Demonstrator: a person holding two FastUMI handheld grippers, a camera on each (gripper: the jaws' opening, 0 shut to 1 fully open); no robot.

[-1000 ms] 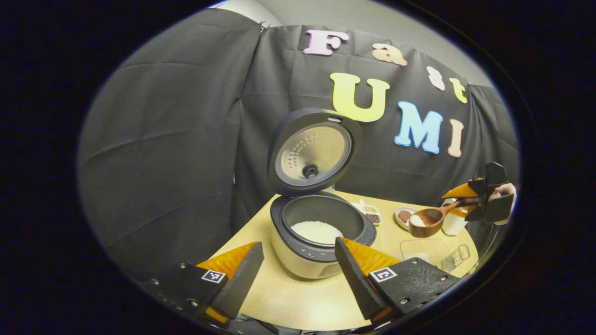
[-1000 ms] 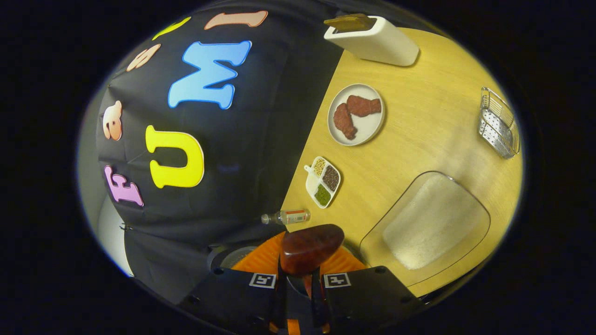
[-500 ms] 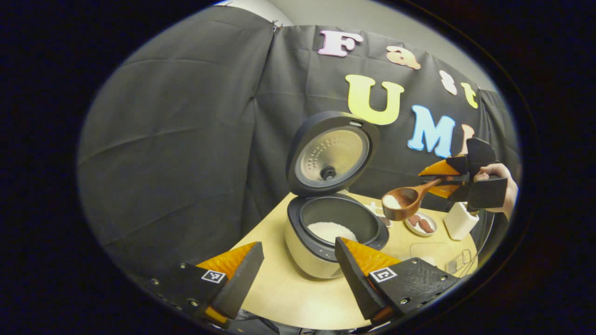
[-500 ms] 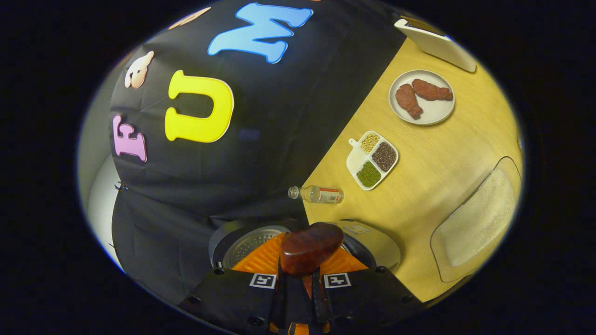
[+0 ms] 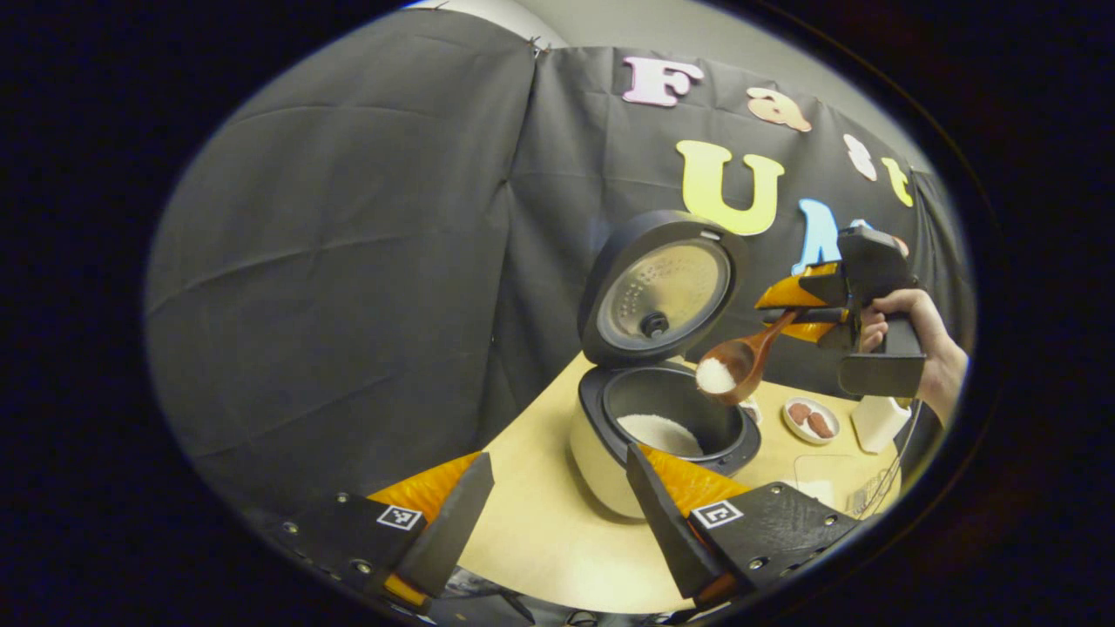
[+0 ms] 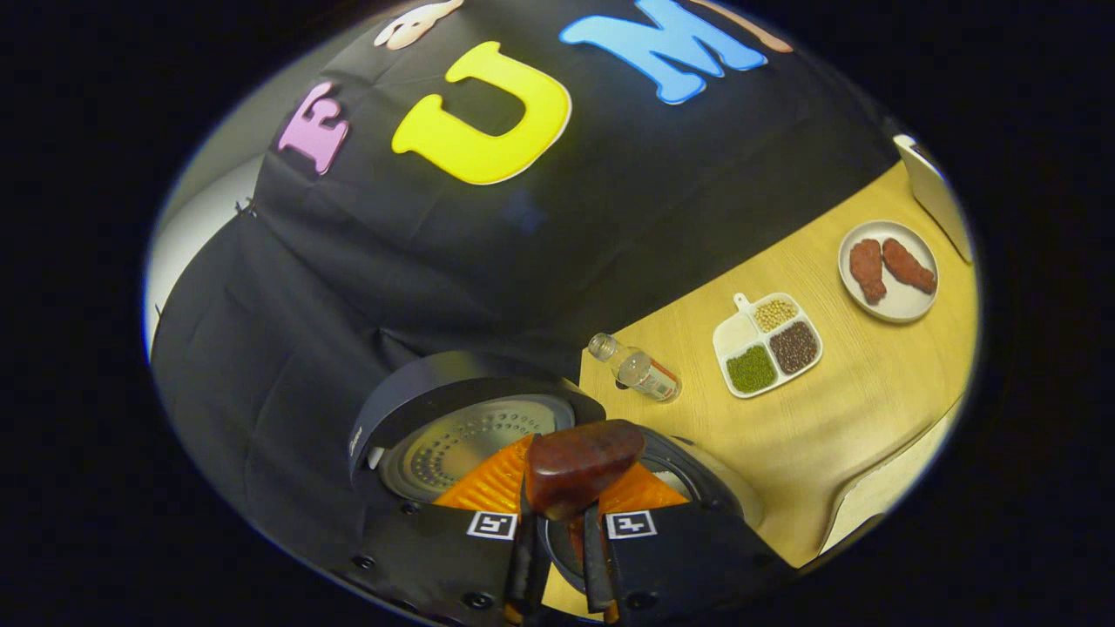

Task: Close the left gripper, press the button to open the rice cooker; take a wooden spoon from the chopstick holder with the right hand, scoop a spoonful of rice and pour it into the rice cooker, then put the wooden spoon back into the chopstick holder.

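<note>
Black cloth backs the booth behind a pale wooden table (image 5: 540,531), and on that table your rice cooker (image 5: 649,435) stands with its lid (image 5: 662,287) swung up and white rice lying in the inner pot. Your left gripper (image 5: 553,505) hangs low in front of the cooker with its two fingers spread wide apart and nothing between them. In the left gripper view you can see your right gripper (image 5: 806,305) held up at the right by a hand (image 5: 910,322), clamped on the handle of the wooden spoon (image 5: 736,370); the spoon's bowl carries a small heap of white rice and sits tilted just above the cooker's far rim. In the right gripper view the same spoon (image 6: 579,466) shows end-on as a dark rounded shape pinched between your right gripper's (image 6: 557,531) fingers, with the lid's perforated inner plate (image 6: 462,440) just behind it. That view also gives you a small clear bottle (image 6: 636,370) lying on its side with a red and white label too small to read, a divided dish (image 6: 766,344) of green, dark and pale grains, and a plate (image 6: 888,270) with two brown pieces. Beyond the plate, the left gripper view gives you the white chopstick holder (image 5: 878,422) at the table's right edge, near the hand. Square black-and-white marker tags sit on both grippers' fingers; no other writing is legible.
</note>
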